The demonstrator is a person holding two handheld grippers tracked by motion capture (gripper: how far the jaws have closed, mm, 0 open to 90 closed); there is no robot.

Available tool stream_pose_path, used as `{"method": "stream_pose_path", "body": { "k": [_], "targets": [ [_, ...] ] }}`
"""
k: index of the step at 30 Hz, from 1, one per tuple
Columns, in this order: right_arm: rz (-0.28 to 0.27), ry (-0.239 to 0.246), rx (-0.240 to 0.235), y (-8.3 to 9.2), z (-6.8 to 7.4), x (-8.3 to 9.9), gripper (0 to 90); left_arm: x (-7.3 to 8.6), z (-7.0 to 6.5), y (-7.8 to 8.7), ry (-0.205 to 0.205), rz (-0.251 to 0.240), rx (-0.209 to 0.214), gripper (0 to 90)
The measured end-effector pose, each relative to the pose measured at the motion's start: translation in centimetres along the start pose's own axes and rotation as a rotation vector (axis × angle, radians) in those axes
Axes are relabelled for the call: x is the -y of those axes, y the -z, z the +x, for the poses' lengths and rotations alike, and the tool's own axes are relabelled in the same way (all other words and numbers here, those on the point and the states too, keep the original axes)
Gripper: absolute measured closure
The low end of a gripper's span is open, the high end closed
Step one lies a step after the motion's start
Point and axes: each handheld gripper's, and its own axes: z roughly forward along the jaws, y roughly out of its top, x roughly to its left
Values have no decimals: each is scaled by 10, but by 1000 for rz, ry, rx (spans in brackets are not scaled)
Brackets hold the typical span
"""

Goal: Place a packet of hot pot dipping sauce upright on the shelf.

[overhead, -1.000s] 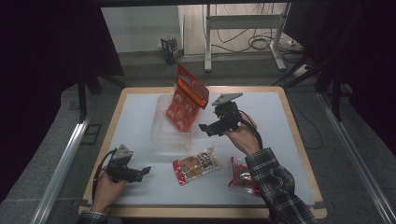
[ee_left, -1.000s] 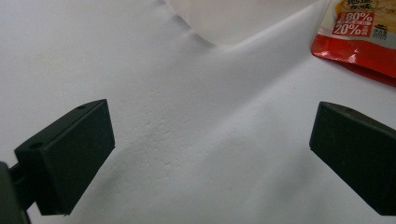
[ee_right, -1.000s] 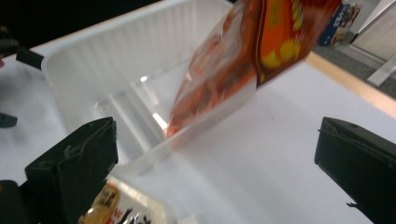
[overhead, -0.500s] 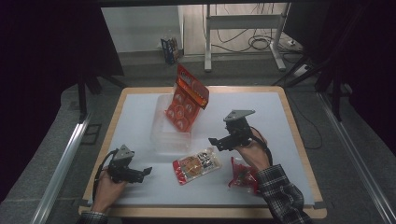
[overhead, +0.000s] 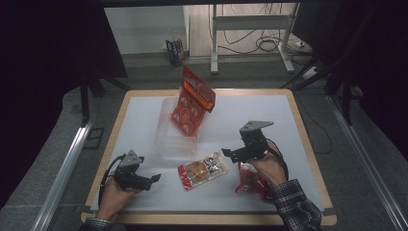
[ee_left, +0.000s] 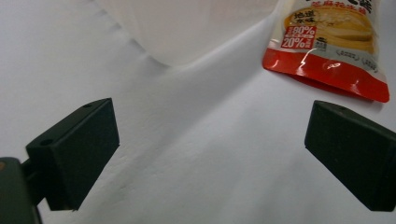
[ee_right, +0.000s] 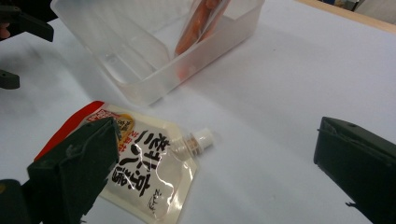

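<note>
A clear plastic bin point(overhead: 176, 130) sits mid-table with a tall orange snack pack point(overhead: 191, 103) standing in its far end; the bin point(ee_right: 140, 56) and pack point(ee_right: 201, 21) also appear in the right gripper view. A spouted food pouch point(overhead: 203, 170) lies flat in front of the bin, its cap point(ee_right: 203, 137) pointing right. My right gripper point(overhead: 230, 153) hovers open just right of the pouch point(ee_right: 140, 163). My left gripper point(overhead: 153, 179) rests open near the front left, aimed at the pouch's red end point(ee_left: 336, 51). A red packet point(overhead: 251, 180) lies under my right hand.
The white mat point(overhead: 288, 120) covers a wooden table with a raised edge point(overhead: 211, 219). Beyond the far edge stand a metal stand's legs point(overhead: 250, 38) and floor cables point(overhead: 269, 45). A rail point(overhead: 67, 168) runs along the left side.
My right gripper has come away from the orange pack in the bin and moved toward the front, lower, to beside the pouch. My left gripper has stayed put.
</note>
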Motion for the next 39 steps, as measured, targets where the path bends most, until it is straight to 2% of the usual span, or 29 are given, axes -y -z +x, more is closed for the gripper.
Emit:
{"method": "stream_pose_path", "body": {
  "k": [2, 8, 11, 15, 18, 22, 23, 25, 27, 28, 29, 33, 34, 35, 36, 37, 38, 39],
  "targets": [
    [8, -2, 4, 2, 1, 3, 0, -1, -2, 0, -8, -3, 3, 50],
    [32, -18, 31, 10, 3, 20, 5, -5, -8, 1, -16, -30, 62, 131],
    [38, -17, 49, 17, 3, 29, 23, -8, -13, -1, -10, -41, 100, 166],
    [49, 0, 75, 28, 3, 41, 30, -11, -17, -3, -10, -54, 121, 204],
    [47, 5, 89, 33, 2, 47, 36, -14, -22, -4, -10, -72, 143, 222],
    [28, 2, 115, 43, 2, 57, 45, -21, -30, -8, -31, -86, 165, 260],
    [23, 5, 131, 47, 2, 60, 48, -23, -32, -10, -38, -87, 175, 311],
    [23, 10, 141, 49, 2, 62, 47, -28, -38, -14, -53, -91, 194, 331],
    [24, 31, 169, 52, 2, 66, 47, -35, -46, -22, -70, -97, 223, 399],
    [24, 31, 169, 52, 2, 66, 47, -35, -46, -22, -70, -97, 223, 421],
    [26, 34, 176, 55, 2, 69, 47, -41, -53, -27, -85, -94, 236, 437],
    [32, 32, 180, 57, 1, 75, 47, -48, -64, -34, -108, -91, 254, 493],
    [37, 30, 181, 58, 1, 77, 47, -50, -67, -36, -120, -90, 262, 522],
    [44, 33, 180, 60, 2, 82, 47, -52, -70, -38, -129, -89, 273, 596],
    [44, 33, 180, 60, 2, 82, 47, -55, -73, -40, -136, -91, 291, 596],
    [55, 36, 183, 61, 3, 86, 47, -57, -77, -43, -140, -93, 305, 703],
    [55, 36, 183, 61, 3, 86, 47, -59, -80, -45, -147, -97, 315, 703],
    [57, 41, 186, 62, 3, 88, 47, -62, -84, -48, -157, -99, 328, 746]
  ]
}}
